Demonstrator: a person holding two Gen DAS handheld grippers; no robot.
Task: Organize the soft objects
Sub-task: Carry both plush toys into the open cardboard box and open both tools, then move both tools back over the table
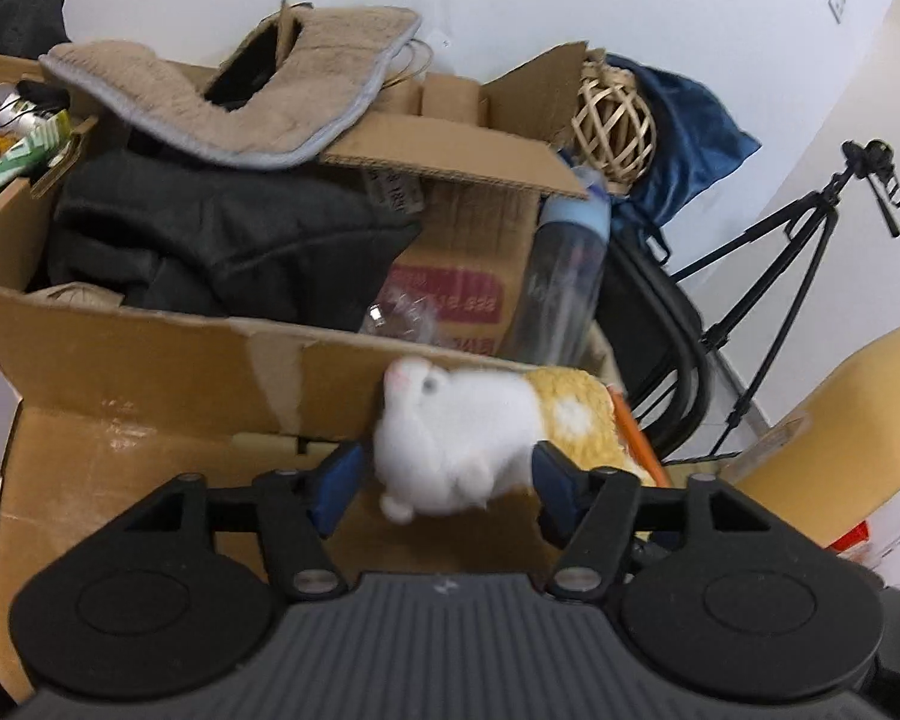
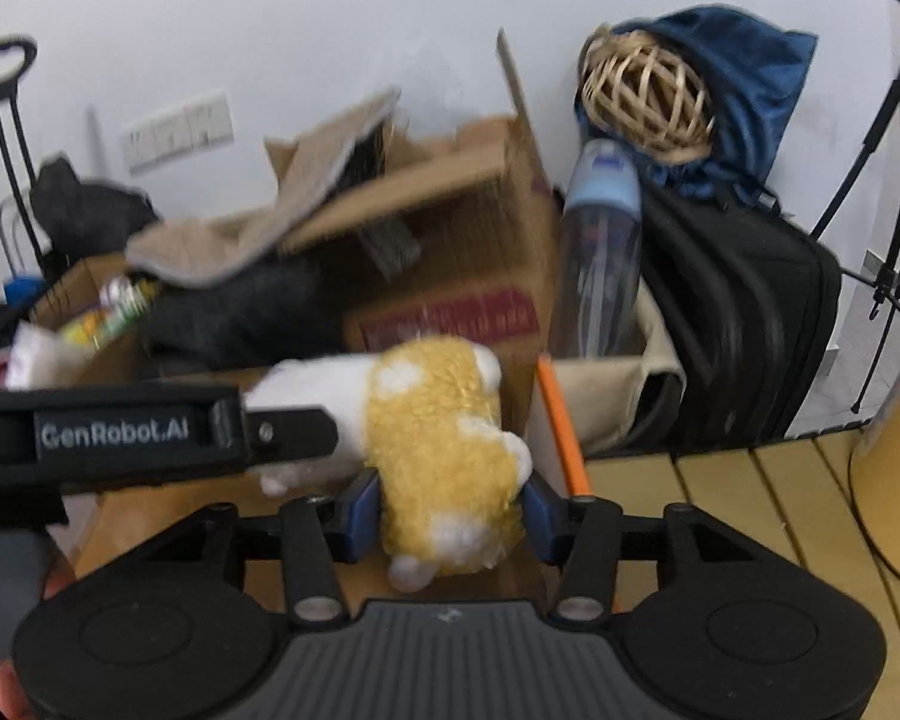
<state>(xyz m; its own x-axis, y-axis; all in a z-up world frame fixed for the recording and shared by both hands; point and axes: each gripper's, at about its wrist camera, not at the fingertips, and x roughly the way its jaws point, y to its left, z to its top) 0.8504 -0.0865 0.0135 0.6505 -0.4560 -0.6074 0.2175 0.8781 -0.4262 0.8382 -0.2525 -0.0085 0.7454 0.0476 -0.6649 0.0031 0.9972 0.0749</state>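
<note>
Landmark: large cardboard box (image 1: 150,354), open, flaps spread, crammed with clutter.
Wall: plain white, behind the box; a switch plate (image 2: 177,131) is mounted on it.
Floor: pale wooden planks (image 2: 744,516) to the right of the box.
On the box: beige fleece mat (image 1: 240,102) draped over the top; dark garment (image 1: 222,240) inside beneath it.
Right of the box: clear bottle with blue cap (image 1: 567,276), woven rattan ball (image 1: 615,120) on a blue bag (image 1: 690,138), black suitcase (image 2: 744,324), tripod (image 1: 792,276) further right.
Plush toy (image 1: 450,438): white and yellow, at the box's near right corner, in front of its front wall.
Left gripper (image 1: 447,480): jaws parted around the white end, the left pad clear of it, not clamping.
Right gripper (image 2: 450,510): clenched on the toy's yellow end, both pads pressing the fur.
</note>
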